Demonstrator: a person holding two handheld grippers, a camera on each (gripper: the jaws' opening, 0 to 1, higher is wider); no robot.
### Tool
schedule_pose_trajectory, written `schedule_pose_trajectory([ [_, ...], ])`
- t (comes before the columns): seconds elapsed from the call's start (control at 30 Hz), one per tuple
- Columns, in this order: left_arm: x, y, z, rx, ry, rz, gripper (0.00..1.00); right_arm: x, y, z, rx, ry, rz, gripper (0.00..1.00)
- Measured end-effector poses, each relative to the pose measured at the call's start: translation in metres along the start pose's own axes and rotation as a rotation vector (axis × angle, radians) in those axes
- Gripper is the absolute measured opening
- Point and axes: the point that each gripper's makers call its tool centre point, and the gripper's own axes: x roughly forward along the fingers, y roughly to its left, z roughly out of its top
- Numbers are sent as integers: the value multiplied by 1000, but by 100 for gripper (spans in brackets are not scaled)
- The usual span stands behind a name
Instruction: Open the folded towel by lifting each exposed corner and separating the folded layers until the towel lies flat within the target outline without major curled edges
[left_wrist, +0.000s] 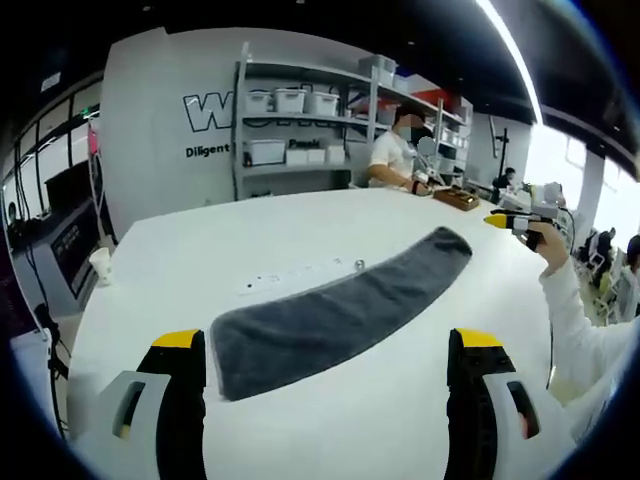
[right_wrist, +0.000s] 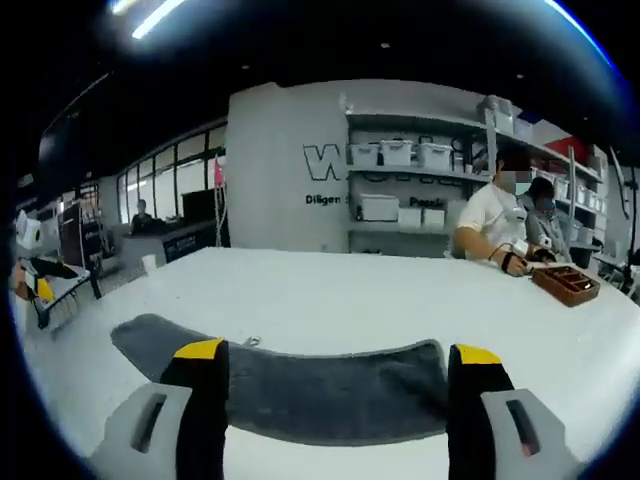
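Folded grey towel (left_wrist: 335, 315) lying long and narrow on white table (left_wrist: 200, 250), left gripper (left_wrist: 330, 375) wide apart, right gripper (right_wrist: 335, 385) wide apart, both empty above towel's near edge.

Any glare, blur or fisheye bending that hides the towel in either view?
Left gripper view: towel sharp and evenly lit, slightly bowed by the fisheye; the ceiling light strip glares without touching it. Right gripper view: towel clear but curved, white table bright, not blown out.

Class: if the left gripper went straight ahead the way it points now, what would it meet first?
Probably the near end of the long dark grey folded towel, lying between the open jaws of the left gripper; depth is uncertain.
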Motion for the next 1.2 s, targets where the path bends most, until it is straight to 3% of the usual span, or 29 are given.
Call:
schedule_pose_trajectory([
  [0.17,1,4,-1,-6,4,1,100,-12,27,0,-17,16,6,99],
  [0.37,-2,24,-11,-58,20,29,100,-29,62,15,-40,-29,37,99],
  [0.67,-5,46,-19,-103,34,85,100,-35,68,20,-38,-23,26,99],
  [0.77,5,50,-24,-108,57,76,100,-38,69,17,-72,10,30,99],
  [0.87,19,51,-30,-106,92,61,100,-43,74,21,-80,-6,47,99],
  [1.1,51,67,-31,-107,71,59,99,-46,90,24,-117,-13,97,99],
  [1.2,78,83,-47,-146,92,45,99,-49,99,24,-143,-17,120,99],
])
